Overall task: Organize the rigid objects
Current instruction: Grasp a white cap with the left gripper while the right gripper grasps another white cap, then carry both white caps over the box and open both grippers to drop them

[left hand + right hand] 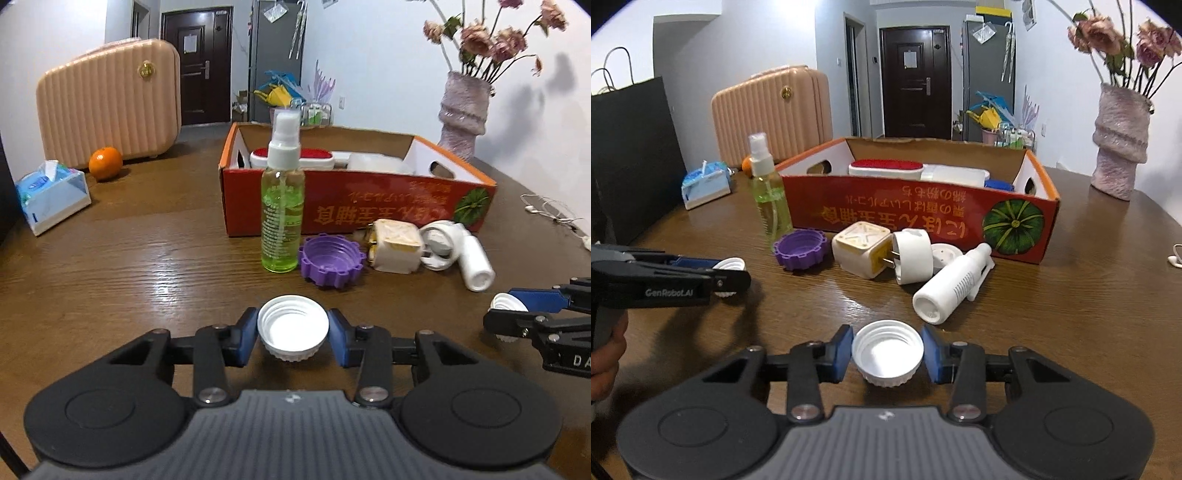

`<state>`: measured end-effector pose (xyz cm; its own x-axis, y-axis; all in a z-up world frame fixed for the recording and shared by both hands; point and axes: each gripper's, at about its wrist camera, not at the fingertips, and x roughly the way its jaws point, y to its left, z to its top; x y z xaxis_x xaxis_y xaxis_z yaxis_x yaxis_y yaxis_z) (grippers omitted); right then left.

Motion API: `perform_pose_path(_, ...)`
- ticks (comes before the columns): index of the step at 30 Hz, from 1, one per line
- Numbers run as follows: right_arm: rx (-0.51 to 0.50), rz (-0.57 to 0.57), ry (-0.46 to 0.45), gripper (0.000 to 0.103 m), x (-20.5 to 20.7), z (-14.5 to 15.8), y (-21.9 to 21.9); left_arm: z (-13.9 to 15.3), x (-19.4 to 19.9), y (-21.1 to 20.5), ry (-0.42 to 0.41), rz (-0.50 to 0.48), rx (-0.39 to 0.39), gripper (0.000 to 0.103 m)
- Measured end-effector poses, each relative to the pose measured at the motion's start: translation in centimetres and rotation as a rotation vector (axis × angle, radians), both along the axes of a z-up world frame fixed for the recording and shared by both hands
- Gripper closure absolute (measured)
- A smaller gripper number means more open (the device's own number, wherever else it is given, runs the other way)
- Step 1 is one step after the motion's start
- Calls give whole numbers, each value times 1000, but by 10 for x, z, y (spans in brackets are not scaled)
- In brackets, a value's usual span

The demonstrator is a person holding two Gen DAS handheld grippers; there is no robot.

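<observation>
The left gripper (292, 329) grasps a white cap (293, 327), and the right gripper (887, 350) grasps a second white cap (887, 350), both low over the tabletop (129, 266). The red box (923, 210) lies straight ahead of both, beyond the clutter.

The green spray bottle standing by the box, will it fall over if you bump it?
Probably. The spray bottle is tall and narrow on a small base, so a push near its white top would likely tip it. It looks like clear plastic, so probably light and unlikely to break.
</observation>
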<state>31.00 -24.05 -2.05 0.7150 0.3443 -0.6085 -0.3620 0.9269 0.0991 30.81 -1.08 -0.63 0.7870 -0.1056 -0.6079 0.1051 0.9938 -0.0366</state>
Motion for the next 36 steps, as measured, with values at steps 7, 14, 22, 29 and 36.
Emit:
perform_pose_path(7, 35, -10, -34, 63, -47, 18, -13, 24, -55, -6, -56, -14, -4, 62)
perform_pose_path(14, 76, -2, -75, 63, -97, 35, -21, 48, -102, -12, -121, -36, -13, 62)
perform_pose_path(22, 94, 0, -111, 63, -117, 45, -24, 65, -118, -12, -174, -75, -67, 62)
perform_pose_path(29, 64, 4, -161, 63, -93, 60, -25, 122, -76, 17, -235, -162, -179, 62)
perform_pose_path(36, 88, 88, -199, 63, 5, 106, -17, 180, 61, 33, -196, -244, -58, 62)
